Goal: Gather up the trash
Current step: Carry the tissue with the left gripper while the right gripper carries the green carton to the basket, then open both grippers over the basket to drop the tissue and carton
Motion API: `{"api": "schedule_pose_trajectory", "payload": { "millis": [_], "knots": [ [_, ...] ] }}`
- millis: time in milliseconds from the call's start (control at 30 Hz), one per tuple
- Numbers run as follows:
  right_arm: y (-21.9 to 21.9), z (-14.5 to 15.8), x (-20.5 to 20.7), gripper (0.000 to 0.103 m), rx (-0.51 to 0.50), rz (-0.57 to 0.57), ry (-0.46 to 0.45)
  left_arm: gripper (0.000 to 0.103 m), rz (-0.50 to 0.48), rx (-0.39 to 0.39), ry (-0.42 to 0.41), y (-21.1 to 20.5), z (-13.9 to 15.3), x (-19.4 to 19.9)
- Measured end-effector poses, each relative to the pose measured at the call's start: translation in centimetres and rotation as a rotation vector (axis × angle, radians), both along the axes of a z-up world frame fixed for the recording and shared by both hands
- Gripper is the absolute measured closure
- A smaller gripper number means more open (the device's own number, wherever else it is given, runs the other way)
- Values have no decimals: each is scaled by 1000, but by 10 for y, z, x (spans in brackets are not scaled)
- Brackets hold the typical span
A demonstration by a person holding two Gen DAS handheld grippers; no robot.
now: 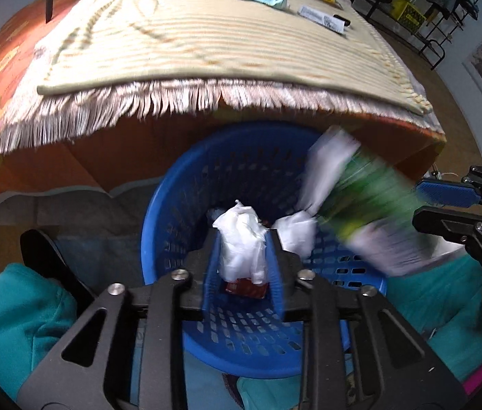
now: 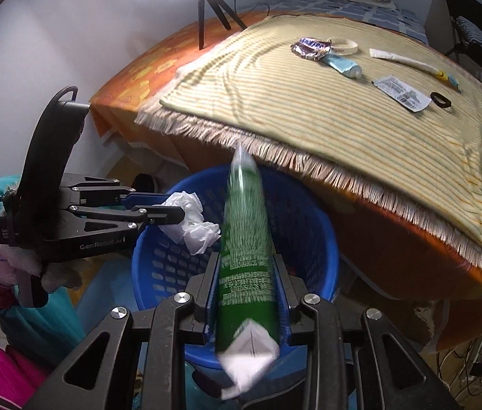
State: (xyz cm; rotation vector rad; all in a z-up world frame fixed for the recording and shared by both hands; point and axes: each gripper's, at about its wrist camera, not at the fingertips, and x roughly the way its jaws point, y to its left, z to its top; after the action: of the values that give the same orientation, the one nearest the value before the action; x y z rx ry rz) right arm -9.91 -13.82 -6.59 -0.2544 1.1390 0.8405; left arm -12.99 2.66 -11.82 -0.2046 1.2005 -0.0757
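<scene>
A blue perforated basket (image 1: 172, 205) (image 2: 309, 239) stands on the floor below the table edge. My left gripper (image 1: 244, 235) (image 2: 181, 210) hangs over its opening, and a crumpled white tissue (image 1: 241, 239) (image 2: 193, 222) fills the gap between its blue pads. My right gripper (image 2: 246, 259) (image 1: 418, 201) is shut on a long green wrapper with white ends (image 2: 244, 239) (image 1: 370, 198), held tilted over the basket's right side and blurred. In the basket lie another white tissue (image 1: 295, 235) and a red scrap (image 1: 246, 288).
A fringed striped cloth (image 2: 343, 130) covers the orange-draped table just behind the basket. On it lie a Snickers wrapper (image 2: 311, 48), a light-blue tube (image 2: 343, 65), a white tube (image 2: 405, 61), a printed sachet (image 2: 401, 94) and a black ring (image 2: 440, 99). A tripod (image 2: 203, 17) stands at the back left.
</scene>
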Motion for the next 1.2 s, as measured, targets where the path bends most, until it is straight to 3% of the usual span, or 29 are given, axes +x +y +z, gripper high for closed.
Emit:
{"api": "schedule_pose_trajectory", "payload": {
  "millis": [67, 100, 133, 200, 267, 633, 867, 1200],
  "knots": [
    [1, -2, 0, 74, -4, -2, 2, 70, -4, 9, 7, -1, -3, -1],
    [1, -3, 0, 74, -6, -3, 3, 58, -4, 14, 10, -2, -4, -1],
    [1, -4, 0, 71, -11, -6, 4, 47, -3, 16, 6, -2, -5, -2],
    [1, -5, 1, 59, -17, -13, 3, 41, 0, 22, -1, -2, -5, -3],
    [-1, -4, 2, 42, -17, -24, -1, 40, -2, 27, -1, -3, -5, -3],
    [-2, -5, 6, 19, -40, -56, 2, 40, -9, 34, 13, -5, -8, -3],
    [-1, -8, 12, 19, -79, -86, 8, 35, -5, 17, 11, -7, -6, 1],
    [-9, 0, 27, 18, -67, -153, 14, 35, 14, -13, -36, 7, 23, 28]
  ]
}}
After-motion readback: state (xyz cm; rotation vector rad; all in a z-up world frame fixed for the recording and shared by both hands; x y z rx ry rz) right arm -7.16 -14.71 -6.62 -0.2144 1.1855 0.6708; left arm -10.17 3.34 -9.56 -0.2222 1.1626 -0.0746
